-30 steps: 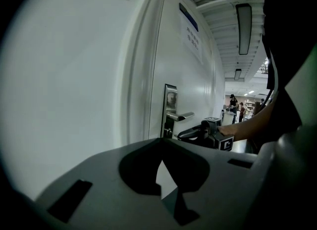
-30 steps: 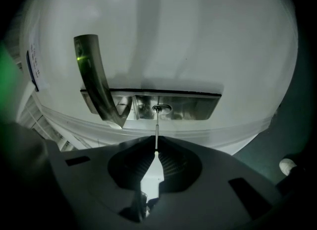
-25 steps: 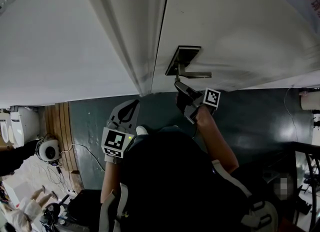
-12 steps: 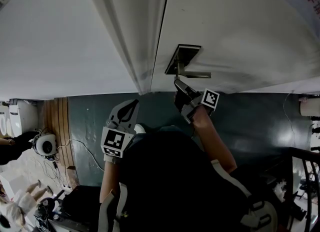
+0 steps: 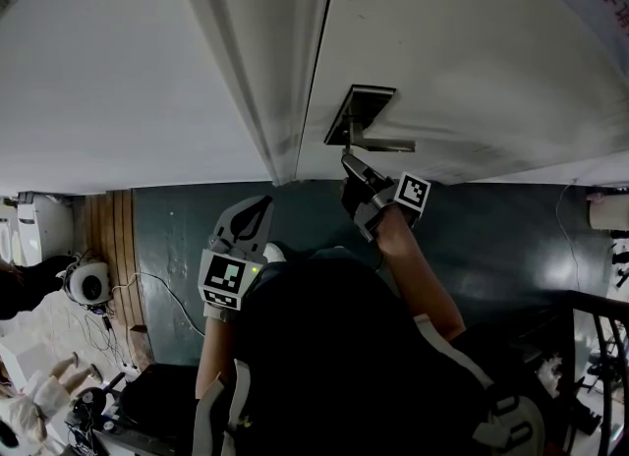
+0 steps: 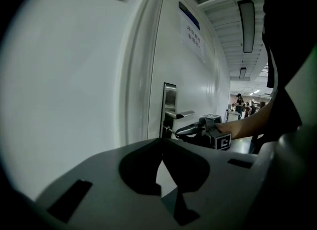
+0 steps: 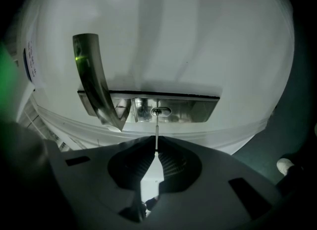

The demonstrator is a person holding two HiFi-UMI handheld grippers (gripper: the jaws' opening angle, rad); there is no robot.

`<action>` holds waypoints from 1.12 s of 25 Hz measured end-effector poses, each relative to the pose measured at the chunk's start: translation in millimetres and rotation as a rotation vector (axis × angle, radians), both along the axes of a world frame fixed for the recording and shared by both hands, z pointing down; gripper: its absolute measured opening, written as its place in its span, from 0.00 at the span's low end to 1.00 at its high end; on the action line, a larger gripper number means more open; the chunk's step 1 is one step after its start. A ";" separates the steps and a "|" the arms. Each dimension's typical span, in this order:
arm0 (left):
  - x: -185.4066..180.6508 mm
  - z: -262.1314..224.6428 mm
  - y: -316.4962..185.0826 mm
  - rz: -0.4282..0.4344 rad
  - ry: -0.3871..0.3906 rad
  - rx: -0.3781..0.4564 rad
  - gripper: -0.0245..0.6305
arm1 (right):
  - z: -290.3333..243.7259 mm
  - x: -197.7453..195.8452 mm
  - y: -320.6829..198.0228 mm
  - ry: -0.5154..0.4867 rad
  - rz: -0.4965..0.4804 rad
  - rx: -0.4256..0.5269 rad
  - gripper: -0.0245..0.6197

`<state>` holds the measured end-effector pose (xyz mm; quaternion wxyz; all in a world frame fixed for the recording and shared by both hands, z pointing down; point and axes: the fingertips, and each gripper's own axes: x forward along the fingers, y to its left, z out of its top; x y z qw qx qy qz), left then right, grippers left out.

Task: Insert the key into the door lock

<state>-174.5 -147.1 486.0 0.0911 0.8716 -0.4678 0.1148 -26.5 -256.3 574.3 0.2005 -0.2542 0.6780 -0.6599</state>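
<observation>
A steel lock plate (image 5: 359, 110) with a lever handle (image 5: 388, 145) sits on the white door (image 5: 472, 51). My right gripper (image 5: 352, 164) is just below the handle, its jaws pointing at the plate. In the right gripper view it (image 7: 156, 150) is shut on a thin key (image 7: 156, 132), whose tip reaches the keyhole (image 7: 160, 111) in the plate (image 7: 195, 109), right of the lever (image 7: 94, 83). How deep the key sits cannot be told. My left gripper (image 5: 257, 210) hangs lower left, away from the door; its jaws (image 6: 161, 155) meet with nothing held.
The door frame (image 5: 265, 81) and a white wall (image 5: 108, 81) lie left of the door. Below is dark green floor (image 5: 491, 238). People and gear with cables (image 5: 93, 297) crowd the lower left. A dark railing (image 5: 600, 346) stands at the right. A notice (image 6: 192, 34) hangs on the door.
My right gripper has edged a little closer to the lock plate with the key. The left gripper has stayed where it was.
</observation>
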 end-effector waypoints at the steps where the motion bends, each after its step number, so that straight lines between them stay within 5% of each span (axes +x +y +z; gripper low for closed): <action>1: -0.5 0.1 0.2 0.000 -0.001 0.000 0.05 | -0.1 0.1 0.1 -0.003 0.004 -0.003 0.09; 15: -14.7 2.9 3.9 0.020 0.003 -0.011 0.05 | -0.7 6.1 -21.6 0.014 0.096 0.023 0.09; 28: -13.5 1.8 -1.7 0.122 0.018 -0.013 0.05 | -3.0 11.7 -13.9 0.101 0.179 0.045 0.09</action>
